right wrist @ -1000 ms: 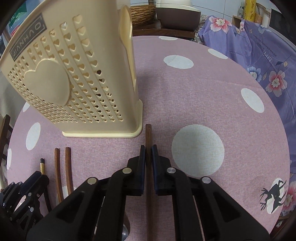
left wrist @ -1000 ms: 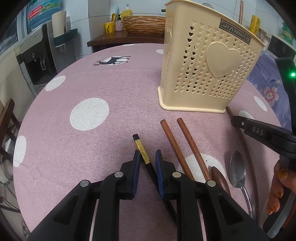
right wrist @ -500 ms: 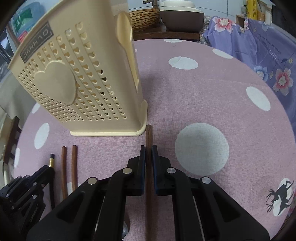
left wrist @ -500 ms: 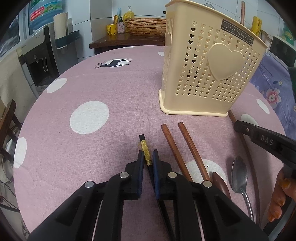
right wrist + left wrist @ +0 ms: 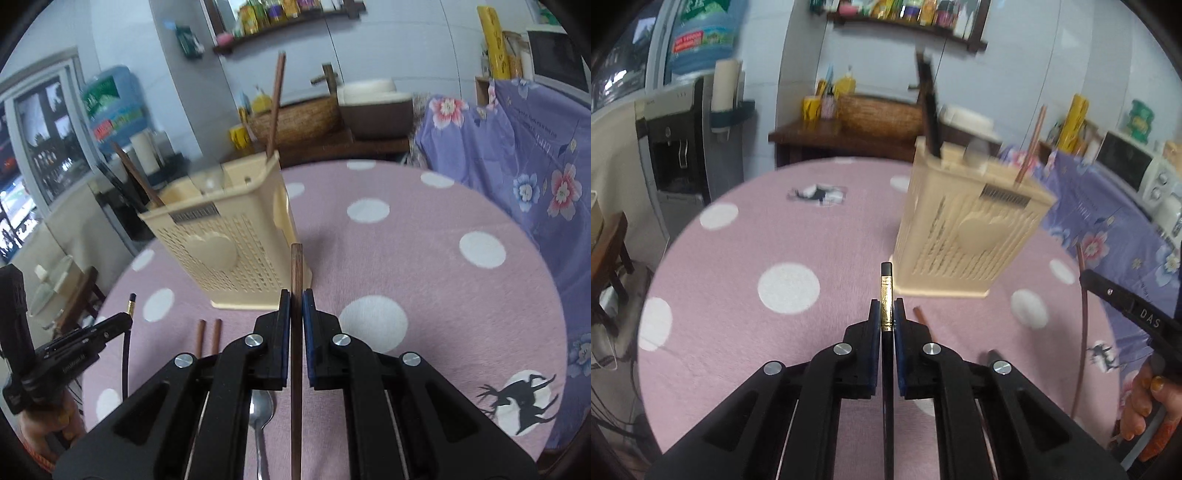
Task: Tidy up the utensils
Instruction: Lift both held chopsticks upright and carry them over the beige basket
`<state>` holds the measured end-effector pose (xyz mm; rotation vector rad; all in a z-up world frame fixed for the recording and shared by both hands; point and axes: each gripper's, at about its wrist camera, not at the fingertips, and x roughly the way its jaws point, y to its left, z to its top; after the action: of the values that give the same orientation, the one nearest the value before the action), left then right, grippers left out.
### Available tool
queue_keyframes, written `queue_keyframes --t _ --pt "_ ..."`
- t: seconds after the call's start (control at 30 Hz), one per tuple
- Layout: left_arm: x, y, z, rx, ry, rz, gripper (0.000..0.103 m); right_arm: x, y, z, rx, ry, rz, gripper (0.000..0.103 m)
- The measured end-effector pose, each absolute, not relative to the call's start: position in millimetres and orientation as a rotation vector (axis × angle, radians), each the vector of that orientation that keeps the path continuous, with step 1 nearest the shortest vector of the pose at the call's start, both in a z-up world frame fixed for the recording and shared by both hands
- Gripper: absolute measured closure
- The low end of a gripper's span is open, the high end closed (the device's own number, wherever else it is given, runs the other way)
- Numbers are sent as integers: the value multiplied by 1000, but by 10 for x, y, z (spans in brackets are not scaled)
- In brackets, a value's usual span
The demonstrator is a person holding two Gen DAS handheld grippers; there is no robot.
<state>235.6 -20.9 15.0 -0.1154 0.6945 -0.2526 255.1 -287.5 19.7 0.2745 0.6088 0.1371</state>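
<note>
Left wrist view: left gripper (image 5: 886, 314) jaws clamped on a black chopstick (image 5: 886, 291) with a gold band, tip sticking out ahead of the jaws, lifted clear of the pink dotted desk (image 5: 746, 258). Right wrist view: right gripper (image 5: 295, 310) jaws closed on a brown chopstick (image 5: 296, 269), its end poking forward past the jaws, also off the desk. Step in hand looks like carry-to-holder: both sticks picked up, neither in the cream utensil basket (image 5: 229, 236) yet, which stands ahead of both jaws, slightly right of the left pair and left of the right pair. Next move likely calls for raising each stick above the rim, tipping it toward vertical, and dropping it into a compartment. Basket already holds a brown chopstick upright at its far corner and darker utensils at the other end; which compartment each sits in I cannot tell, picture blurred. Below and left of the right jaws: two brown chopsticks (image 5: 208, 334) lying side by side and a metal spoon (image 5: 260, 410), still on the desk. Possible snags: sticks already in the basket crowding the openings, and both grippers converging on the same basket.
</note>
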Motion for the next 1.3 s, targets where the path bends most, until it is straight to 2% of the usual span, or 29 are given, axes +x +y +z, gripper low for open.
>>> queue_keyframes --t 0.17,0.4,1.03,1.17,1.3 --pt "2085 -135 570 -116 566 -279 95 2173 -2990 556 258 515 164 95" --pt "1901 -115 684 -102 520 -299 95 1866 -3032 776 246 444 167 95" --pt "1866 -18 800 -126 476 -320 95 1890 -2962 898 235 423 197 95" --pt "1920 -40 944 -127 454 -339 95 2011 -2904 1003 228 430 207 95" --pt "2049 -73 1265 -147 413 -380 95 2184 -2838 1340 214 390 237 95"
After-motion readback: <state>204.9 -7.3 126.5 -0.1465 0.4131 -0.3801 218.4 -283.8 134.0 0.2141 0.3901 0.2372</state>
